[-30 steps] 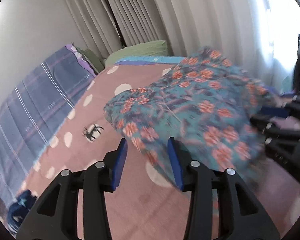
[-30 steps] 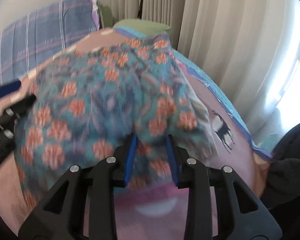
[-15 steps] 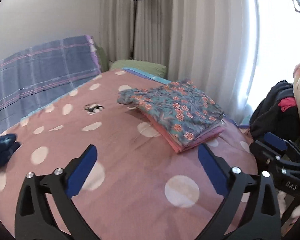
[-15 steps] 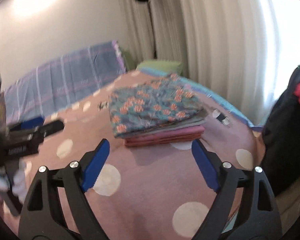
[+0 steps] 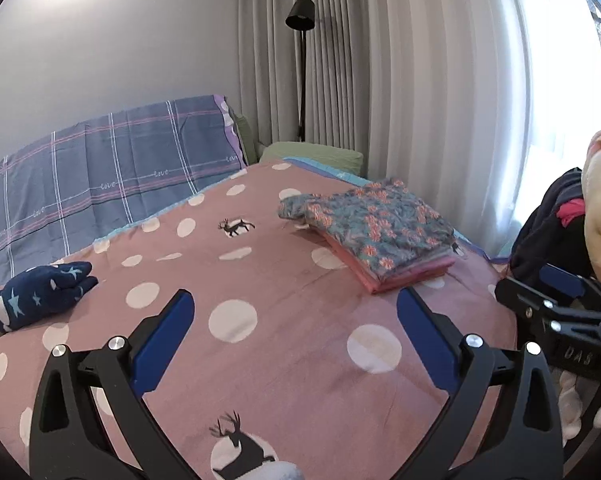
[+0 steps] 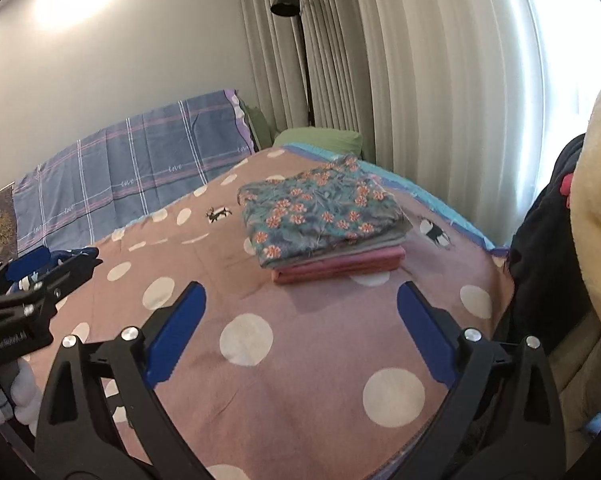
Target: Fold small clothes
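Right wrist view: both tongs, left [image 5: 294,336] and right [image 6: 300,330], just spread wide, empty; floral garment [image 6: 320,212] tops folded stack on far bed [image 6: 300,340].

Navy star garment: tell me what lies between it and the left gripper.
Nothing visible. Only bare bedspread lies between the open left gripper and the navy star garment, which sits apart from the folded stack.
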`<action>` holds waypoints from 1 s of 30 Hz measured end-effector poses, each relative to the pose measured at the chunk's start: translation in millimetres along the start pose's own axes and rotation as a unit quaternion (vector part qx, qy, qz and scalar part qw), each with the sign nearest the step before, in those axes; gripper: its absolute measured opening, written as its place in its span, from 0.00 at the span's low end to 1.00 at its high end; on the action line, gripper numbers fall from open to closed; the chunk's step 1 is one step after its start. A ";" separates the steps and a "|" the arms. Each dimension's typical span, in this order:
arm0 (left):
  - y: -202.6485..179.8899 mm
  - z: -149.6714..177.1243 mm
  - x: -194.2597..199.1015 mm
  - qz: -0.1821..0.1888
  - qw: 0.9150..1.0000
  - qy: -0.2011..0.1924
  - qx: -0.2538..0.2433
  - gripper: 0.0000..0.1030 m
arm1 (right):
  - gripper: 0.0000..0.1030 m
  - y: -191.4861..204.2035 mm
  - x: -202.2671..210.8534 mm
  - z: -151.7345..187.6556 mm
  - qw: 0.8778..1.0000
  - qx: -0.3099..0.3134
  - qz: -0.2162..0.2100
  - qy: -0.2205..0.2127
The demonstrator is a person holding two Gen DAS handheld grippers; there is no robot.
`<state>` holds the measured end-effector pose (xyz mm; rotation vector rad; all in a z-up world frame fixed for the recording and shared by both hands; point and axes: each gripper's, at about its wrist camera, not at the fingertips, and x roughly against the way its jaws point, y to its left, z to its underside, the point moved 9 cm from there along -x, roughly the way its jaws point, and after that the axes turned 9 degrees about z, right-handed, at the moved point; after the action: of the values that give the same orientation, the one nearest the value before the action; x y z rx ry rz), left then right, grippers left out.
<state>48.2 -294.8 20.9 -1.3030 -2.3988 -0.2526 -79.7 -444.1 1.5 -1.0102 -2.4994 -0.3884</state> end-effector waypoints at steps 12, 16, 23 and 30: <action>-11.3 35.1 2.0 0.027 0.998 0.049 0.007 0.99 | 0.95 -0.3 6.7 17.4 0.999 0.018 0.031 0.023; -11.9 32.3 7.1 0.027 0.999 0.044 0.003 0.99 | 0.95 -1.6 8.0 17.7 0.999 0.017 0.036 0.023; -12.5 34.2 9.3 0.022 0.999 0.045 0.001 0.99 | 0.95 -1.3 5.7 17.8 0.999 0.020 0.036 0.026; -14.9 35.8 6.9 0.025 0.998 0.050 0.000 0.99 | 0.95 -0.5 5.4 16.2 0.999 0.022 0.036 0.026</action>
<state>23.2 -285.5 -8.2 -1.3165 -2.2788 -0.2958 -88.0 -434.8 -10.2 -1.0552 -2.4076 -0.3323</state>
